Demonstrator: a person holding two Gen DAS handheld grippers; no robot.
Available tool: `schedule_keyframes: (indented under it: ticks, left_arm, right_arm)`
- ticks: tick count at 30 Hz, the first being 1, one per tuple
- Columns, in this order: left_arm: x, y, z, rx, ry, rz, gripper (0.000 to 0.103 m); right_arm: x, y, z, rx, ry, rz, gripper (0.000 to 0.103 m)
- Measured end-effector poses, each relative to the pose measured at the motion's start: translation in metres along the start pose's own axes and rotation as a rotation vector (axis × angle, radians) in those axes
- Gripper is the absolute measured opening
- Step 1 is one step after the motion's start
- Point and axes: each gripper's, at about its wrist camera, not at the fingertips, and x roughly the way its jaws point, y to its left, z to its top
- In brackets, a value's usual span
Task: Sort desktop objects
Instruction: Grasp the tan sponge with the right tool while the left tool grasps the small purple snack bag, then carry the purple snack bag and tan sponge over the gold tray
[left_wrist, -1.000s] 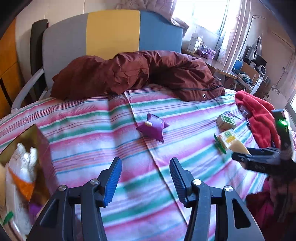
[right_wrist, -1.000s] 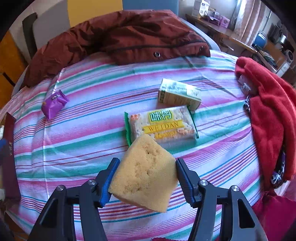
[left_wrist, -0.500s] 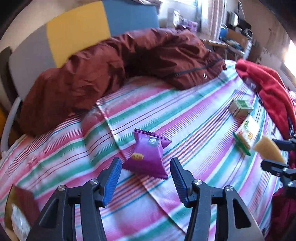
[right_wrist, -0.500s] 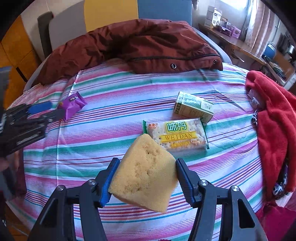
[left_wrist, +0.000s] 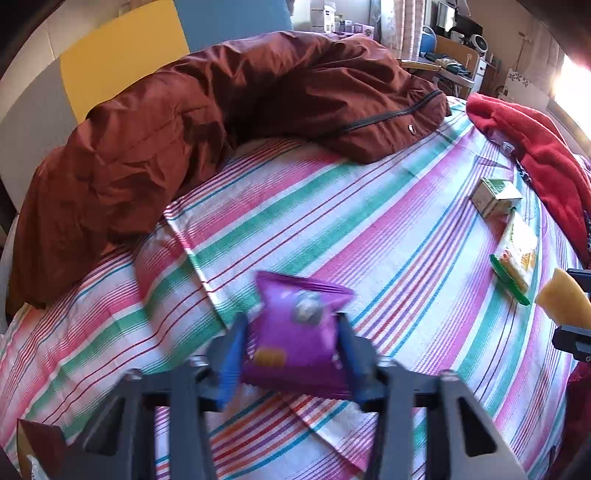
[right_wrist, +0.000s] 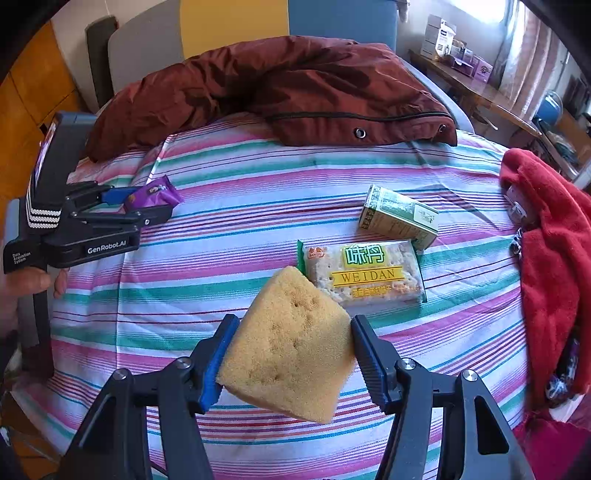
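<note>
A purple snack packet lies on the striped bedsheet, and my left gripper is open with its blue fingers on either side of it. The packet also shows in the right wrist view between the left gripper's fingers. My right gripper is shut on a yellow sponge and holds it above the sheet. The sponge shows at the right edge of the left wrist view. A WEIDAN cracker pack and a small green carton lie beyond the sponge.
A dark red jacket is heaped across the far side of the bed. A red fleece lies along the right edge. A brown box corner shows at the lower left. A cluttered desk stands at the back right.
My left gripper has moved forward to the purple packet, which now sits between its fingers. My right gripper still holds the sponge and has drawn back slightly.
</note>
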Motion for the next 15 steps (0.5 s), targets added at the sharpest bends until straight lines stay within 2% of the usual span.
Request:
schedule_keyframes:
  ticks: [3,7,15]
  left_arm:
    - [-0.001,-0.003,-0.001,0.008,-0.002,0.005,0.039]
    - [-0.005,-0.003,-0.006,-0.037,0.01,-0.008,0.038]
    - [-0.019,-0.021,-0.027,-0.083,0.026,0.017,0.038]
  right_arm:
    - [0.0,0.001,0.0,-0.008,0.002,-0.002,0.062]
    - [-0.001,0.006,0.0,-0.029,-0.002,0.008,0.062]
    - [-0.005,0.023,-0.003,-0.114,-0.027,0.037,0.062]
